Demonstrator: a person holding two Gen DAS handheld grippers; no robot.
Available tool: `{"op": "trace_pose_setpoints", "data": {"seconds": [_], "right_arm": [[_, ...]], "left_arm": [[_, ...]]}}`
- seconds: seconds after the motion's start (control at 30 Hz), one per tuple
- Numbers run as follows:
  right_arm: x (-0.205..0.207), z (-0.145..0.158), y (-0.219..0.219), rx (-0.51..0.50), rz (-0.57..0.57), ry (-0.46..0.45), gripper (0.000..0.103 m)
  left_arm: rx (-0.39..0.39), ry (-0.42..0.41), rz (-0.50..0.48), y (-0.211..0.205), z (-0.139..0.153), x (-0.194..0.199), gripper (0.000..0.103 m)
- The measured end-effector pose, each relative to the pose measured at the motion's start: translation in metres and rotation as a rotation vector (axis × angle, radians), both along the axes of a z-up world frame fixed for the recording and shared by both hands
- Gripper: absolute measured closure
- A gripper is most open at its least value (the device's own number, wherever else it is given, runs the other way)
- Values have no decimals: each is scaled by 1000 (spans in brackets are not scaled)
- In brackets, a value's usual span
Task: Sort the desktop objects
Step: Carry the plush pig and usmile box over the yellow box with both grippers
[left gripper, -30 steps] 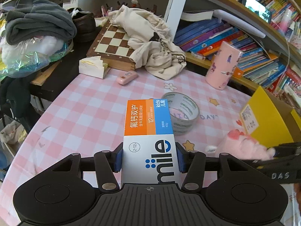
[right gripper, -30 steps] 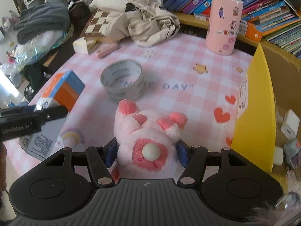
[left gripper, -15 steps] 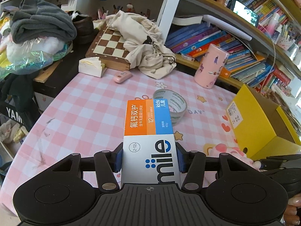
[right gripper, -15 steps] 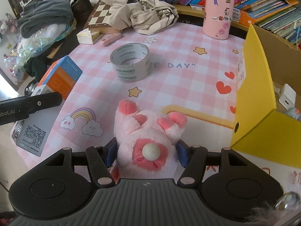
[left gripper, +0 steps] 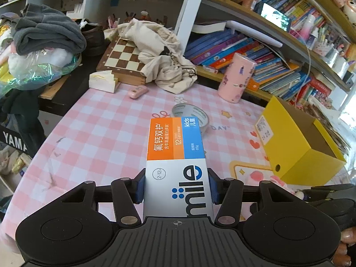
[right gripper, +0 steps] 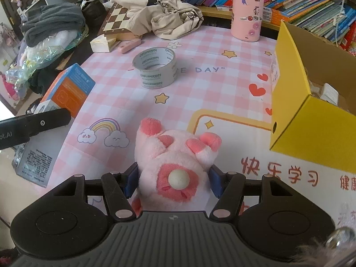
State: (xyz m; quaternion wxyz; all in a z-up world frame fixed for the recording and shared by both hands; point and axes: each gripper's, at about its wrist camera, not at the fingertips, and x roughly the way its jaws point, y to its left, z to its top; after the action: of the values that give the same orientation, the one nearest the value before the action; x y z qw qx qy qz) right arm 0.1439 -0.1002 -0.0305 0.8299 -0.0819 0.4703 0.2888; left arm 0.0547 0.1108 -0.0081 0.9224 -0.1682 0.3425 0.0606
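My left gripper (left gripper: 175,188) is shut on a white, orange and blue toothpaste box (left gripper: 175,146) and holds it above the pink checked table; the box also shows in the right wrist view (right gripper: 64,91). My right gripper (right gripper: 173,181) is shut on a pink plush pig (right gripper: 175,155), held above the table's front. The pig's ears show in the left wrist view (left gripper: 264,178). An open yellow box (right gripper: 300,102) stands at the right, with small white items inside; it shows in the left wrist view (left gripper: 296,140) too.
A roll of tape (right gripper: 154,66) lies mid-table. A pink cylinder (right gripper: 247,11) stands at the back. A pink eraser-like item (left gripper: 138,91), a chessboard (left gripper: 124,60), beige cloth (left gripper: 160,53) and book rows (left gripper: 255,66) lie behind. Clutter piles stand left.
Both grippers have pulled back toward the front edge and risen, each keeping its object. The yellow box and tape now appear farther away.
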Motion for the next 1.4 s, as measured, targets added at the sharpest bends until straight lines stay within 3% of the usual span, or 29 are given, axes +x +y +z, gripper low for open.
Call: {"op": "trace_pose_setpoints", "data": {"seconds": [0.6,0.97,1.4], "right_arm": [[-29,5,-31,-8,-132,3,43],[-38,3,-43,10,-166,10,43],[-46,1,-92,19,-284,22,43]], "left_arm": [[-29,-22,-89,-13,0,-17,51],[-4,-18,-133,-26,4,-22,51],[10,-15,-210,-57,7,-13,51]]}}
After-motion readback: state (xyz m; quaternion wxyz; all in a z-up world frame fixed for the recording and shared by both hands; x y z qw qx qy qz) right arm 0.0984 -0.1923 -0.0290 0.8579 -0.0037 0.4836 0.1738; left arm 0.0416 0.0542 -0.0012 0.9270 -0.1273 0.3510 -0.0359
